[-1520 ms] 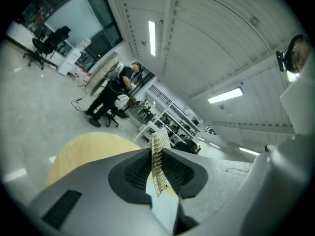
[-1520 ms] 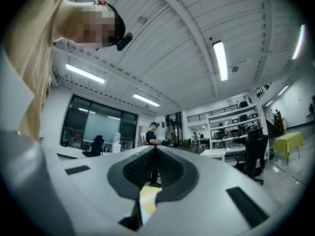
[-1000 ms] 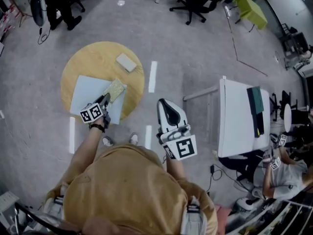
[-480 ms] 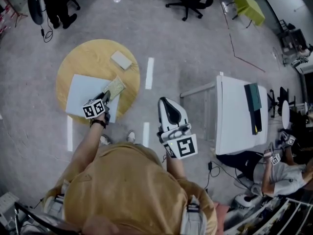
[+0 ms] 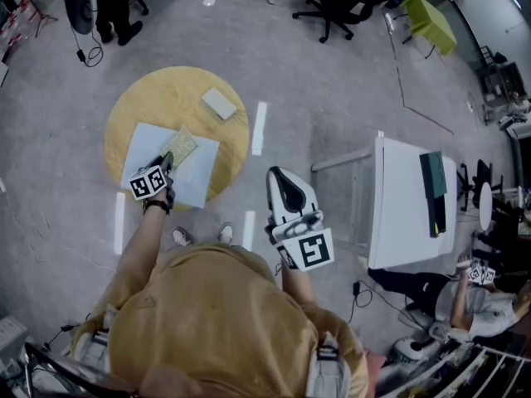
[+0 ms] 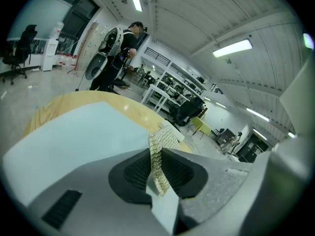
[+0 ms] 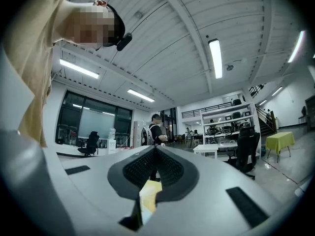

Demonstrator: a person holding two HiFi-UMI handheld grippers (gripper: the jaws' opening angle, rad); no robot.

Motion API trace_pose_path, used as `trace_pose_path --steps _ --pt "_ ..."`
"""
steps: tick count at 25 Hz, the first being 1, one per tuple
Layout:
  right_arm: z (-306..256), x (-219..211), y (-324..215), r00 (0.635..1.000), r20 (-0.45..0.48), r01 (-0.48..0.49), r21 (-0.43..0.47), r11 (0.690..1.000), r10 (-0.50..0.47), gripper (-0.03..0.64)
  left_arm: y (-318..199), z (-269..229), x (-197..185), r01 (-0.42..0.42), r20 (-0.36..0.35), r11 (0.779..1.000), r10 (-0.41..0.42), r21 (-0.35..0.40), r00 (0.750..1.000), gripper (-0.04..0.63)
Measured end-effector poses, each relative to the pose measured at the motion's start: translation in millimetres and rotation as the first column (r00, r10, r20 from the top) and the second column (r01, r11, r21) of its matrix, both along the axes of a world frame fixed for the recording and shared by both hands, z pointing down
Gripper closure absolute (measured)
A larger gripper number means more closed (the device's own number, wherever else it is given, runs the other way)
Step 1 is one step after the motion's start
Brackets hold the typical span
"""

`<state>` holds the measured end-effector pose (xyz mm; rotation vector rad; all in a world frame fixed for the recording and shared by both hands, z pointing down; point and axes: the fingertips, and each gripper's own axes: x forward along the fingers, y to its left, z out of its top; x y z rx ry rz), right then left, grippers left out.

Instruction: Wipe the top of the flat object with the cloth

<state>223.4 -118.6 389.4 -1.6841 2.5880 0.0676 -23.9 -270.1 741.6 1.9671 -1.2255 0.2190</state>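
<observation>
My left tongs are clenched on the cloth, a knobbly, yellow-green rag. In the left gripper view it stands pinched edge-on between the two dark pads. The free end of the cloth lies on the flat sheet, near the middle of the sheet's far edge. The sheet is pale blue and lies flat on the round wooden counter. Its near corners reach the counter's near rim.

A small pale block sits on the counter beyond the sheet's far right corner, apart from it. In the left gripper view the sheet spreads out ahead of the tongs, and the counter's wood shows past its far edge.

My right tongs are well to the right of the sheet, off the counter and over the grey floor. They are clenched with nothing between them. A white table stands farther right of the sheet.
</observation>
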Motion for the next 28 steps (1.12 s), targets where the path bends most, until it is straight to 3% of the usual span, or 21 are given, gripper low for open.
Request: trace_pose_path --steps 8,19,28 --pt "-5.5 -27.2 7.0 1.000 -0.012 -0.013 0.002 1.000 0.013 0.615 -14.3 -1.7 -61.5 0.027 0.053 1.000 -0.027 0.010 0.998 0.534" --pt "-10.9 -62.6 17.1 0.997 -0.028 -0.075 -0.002 0.997 0.075 0.615 -33.2 -4.7 -107.3 -0.005 0.075 1.000 0.003 0.019 0.997 0.534" --pt "-13.2 -69.4 22.6 0.990 -0.036 -0.137 -0.010 0.991 0.137 0.615 -56.4 -7.8 -140.6 0.016 0.088 0.999 -0.019 0.029 0.996 0.534"
